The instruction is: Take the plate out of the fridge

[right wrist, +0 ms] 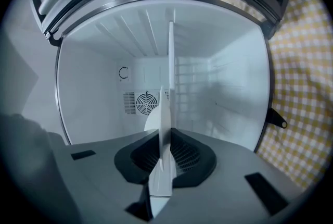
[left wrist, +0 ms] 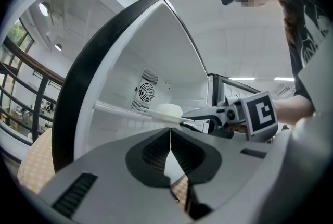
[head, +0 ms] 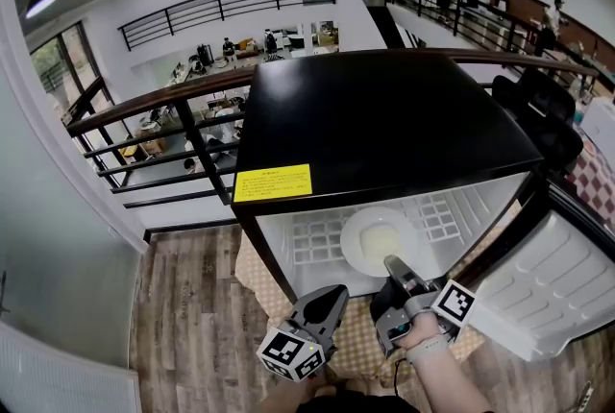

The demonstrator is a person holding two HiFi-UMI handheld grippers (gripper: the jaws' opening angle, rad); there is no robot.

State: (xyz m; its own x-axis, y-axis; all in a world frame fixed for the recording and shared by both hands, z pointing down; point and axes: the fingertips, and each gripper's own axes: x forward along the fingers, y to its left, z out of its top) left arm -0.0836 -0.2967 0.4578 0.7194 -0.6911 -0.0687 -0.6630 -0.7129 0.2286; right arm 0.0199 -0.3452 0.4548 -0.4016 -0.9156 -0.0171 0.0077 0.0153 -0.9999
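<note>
The fridge (head: 384, 113) is open. The right tongs (head: 394, 265) pinch the rim of the white plate (head: 377, 241), which sits on its shelf (head: 312, 243). The left tongs (head: 332, 298) are closed on nothing. Pulling the plate out is not done yet.

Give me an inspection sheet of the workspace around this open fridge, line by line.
Surface: white shelf inside the open fridge; checked cloth beneath the fridge.
Job's things: white plate at the shelf, inside the fridge.
Clutter: nothing seen.
Grippers: right gripper shut on the plate's near rim; left gripper shut, empty, outside the fridge.
Cables: nothing seen.
Surroundings: fridge door swung open to the right; wooden floor; railing behind.
</note>
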